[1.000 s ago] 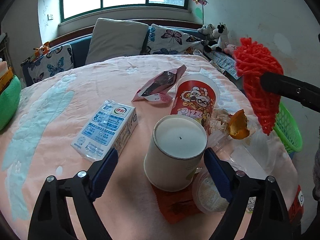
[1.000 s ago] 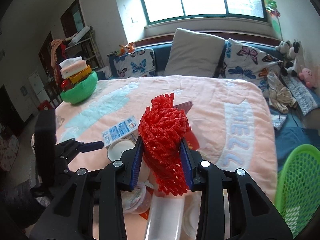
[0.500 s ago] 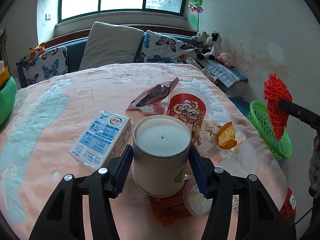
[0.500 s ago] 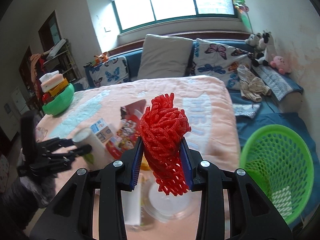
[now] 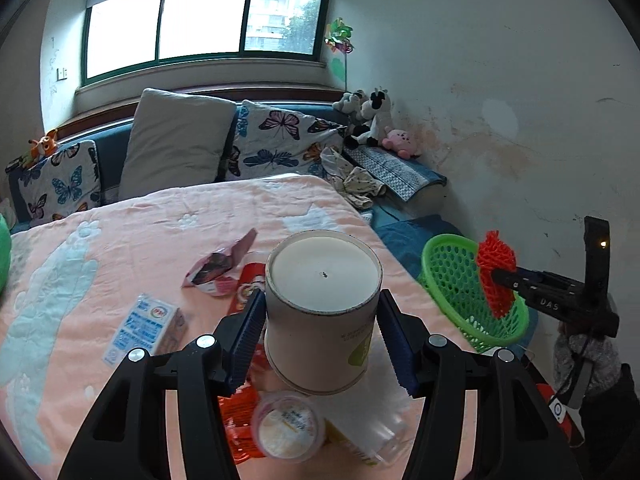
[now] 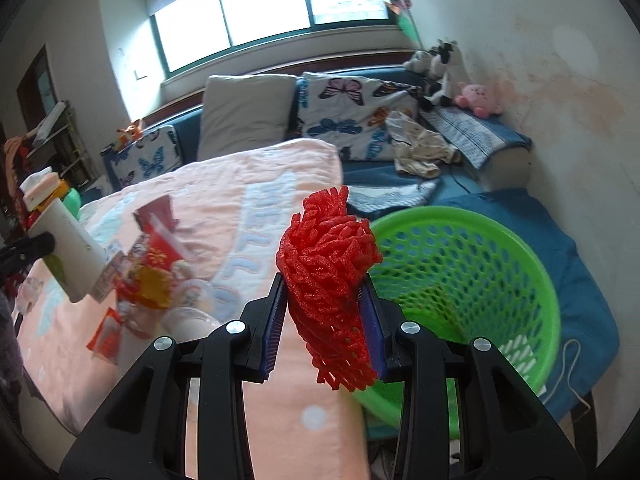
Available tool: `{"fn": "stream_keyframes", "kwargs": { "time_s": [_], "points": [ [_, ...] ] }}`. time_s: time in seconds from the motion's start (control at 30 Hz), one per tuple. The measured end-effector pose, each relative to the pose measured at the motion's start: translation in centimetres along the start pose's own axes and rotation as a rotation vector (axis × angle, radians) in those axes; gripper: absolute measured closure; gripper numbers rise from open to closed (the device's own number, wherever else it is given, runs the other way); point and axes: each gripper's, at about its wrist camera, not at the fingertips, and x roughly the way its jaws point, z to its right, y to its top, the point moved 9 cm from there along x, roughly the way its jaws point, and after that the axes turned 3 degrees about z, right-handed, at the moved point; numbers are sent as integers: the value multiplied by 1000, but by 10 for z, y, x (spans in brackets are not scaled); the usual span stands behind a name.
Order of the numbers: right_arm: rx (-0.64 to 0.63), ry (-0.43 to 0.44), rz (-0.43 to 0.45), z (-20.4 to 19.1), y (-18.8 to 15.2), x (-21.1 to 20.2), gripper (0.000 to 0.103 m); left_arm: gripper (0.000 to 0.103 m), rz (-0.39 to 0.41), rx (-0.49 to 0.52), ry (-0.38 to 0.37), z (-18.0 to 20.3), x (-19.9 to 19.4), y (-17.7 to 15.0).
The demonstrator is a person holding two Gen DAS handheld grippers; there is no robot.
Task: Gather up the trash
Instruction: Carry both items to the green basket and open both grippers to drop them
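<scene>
Left gripper (image 5: pixel 322 330) has clamped and lifted the cup (image 5: pixel 322 312); right gripper (image 6: pixel 326 326), gripping red net (image 6: pixel 330 276), has reached the basket (image 6: pixel 480 280). Drop imminent.

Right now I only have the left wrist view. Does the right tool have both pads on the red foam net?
Observer: Yes. The right tool is shut on the red foam net, with one pad on each side.
Operator: Anything in the green basket?
Observer: The green basket looks mostly bare inside. Something white shows low on its right side, but I can't tell what it is.
</scene>
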Motion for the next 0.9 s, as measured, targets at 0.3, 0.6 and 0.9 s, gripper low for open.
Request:
{"fn": "stream_keyframes", "kwargs": {
  "time_s": [0.3,0.6,0.9],
  "points": [
    [71,-59,-45,62,-19,14,56,48,-44,54,-113,91,53,17],
    [94,-80,-50,86,-29,10,39,48,-106,83,-200,157,106,20],
    [107,-111,-27,99,-39,-9,36,47,-159,57,-259,193,153,13]
  ]
}}
